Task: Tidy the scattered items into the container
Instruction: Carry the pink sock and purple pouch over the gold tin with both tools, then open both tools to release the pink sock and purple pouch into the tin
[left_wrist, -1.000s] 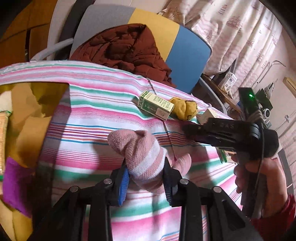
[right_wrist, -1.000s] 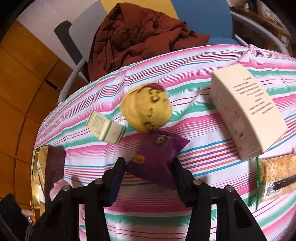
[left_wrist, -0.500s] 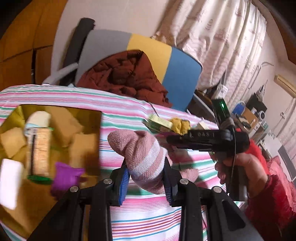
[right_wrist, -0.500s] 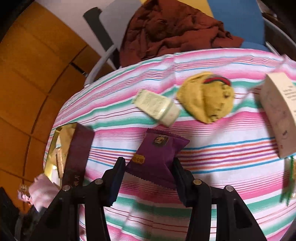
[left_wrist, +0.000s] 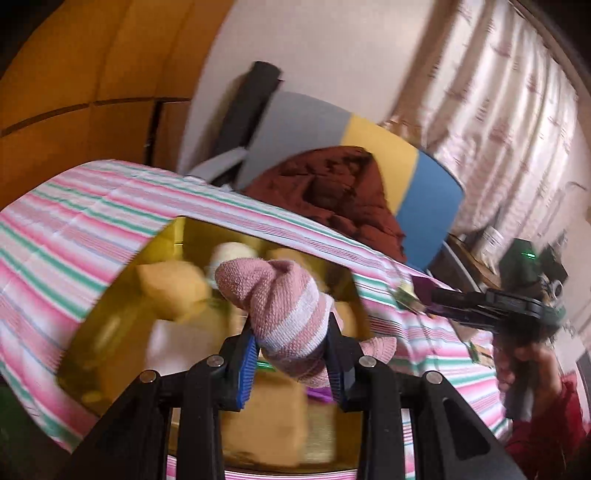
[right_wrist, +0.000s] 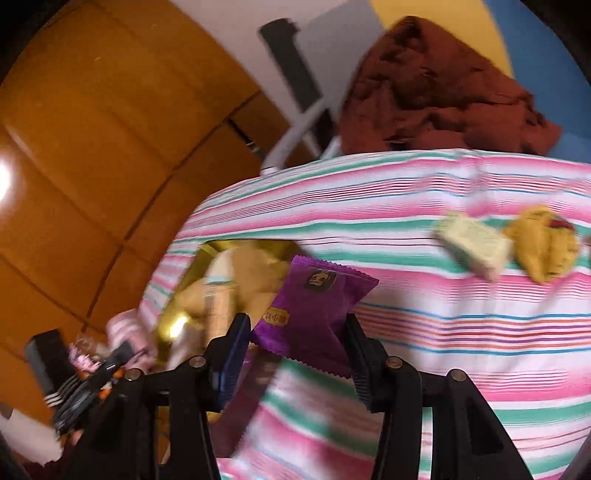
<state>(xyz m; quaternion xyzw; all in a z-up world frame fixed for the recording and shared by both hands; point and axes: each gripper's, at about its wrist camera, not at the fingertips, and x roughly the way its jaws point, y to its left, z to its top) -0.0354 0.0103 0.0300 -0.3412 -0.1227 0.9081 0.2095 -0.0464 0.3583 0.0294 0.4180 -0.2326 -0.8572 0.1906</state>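
My left gripper (left_wrist: 291, 354) is shut on a pink and white striped sock (left_wrist: 280, 302) and holds it above the gold container (left_wrist: 110, 314), which holds several snack items. My right gripper (right_wrist: 293, 354) is shut on a purple snack packet (right_wrist: 314, 310) and holds it above the striped cloth, just right of the gold container (right_wrist: 173, 325). The right gripper also shows in the left wrist view (left_wrist: 436, 299), to the right of the container. A pale green box (right_wrist: 474, 245) and a yellow pouch (right_wrist: 543, 247) lie on the cloth at the far right.
The table is covered by a pink, green and white striped cloth (right_wrist: 443, 332). Behind it stands a grey, yellow and blue chair (left_wrist: 369, 147) with a dark red jacket (left_wrist: 332, 192) on it. Curtains (left_wrist: 498, 110) hang at the right.
Both grippers have swung left toward the gold container. The sock is now over the container. The purple packet has moved from near the yellow pouch to beside the container's right edge.
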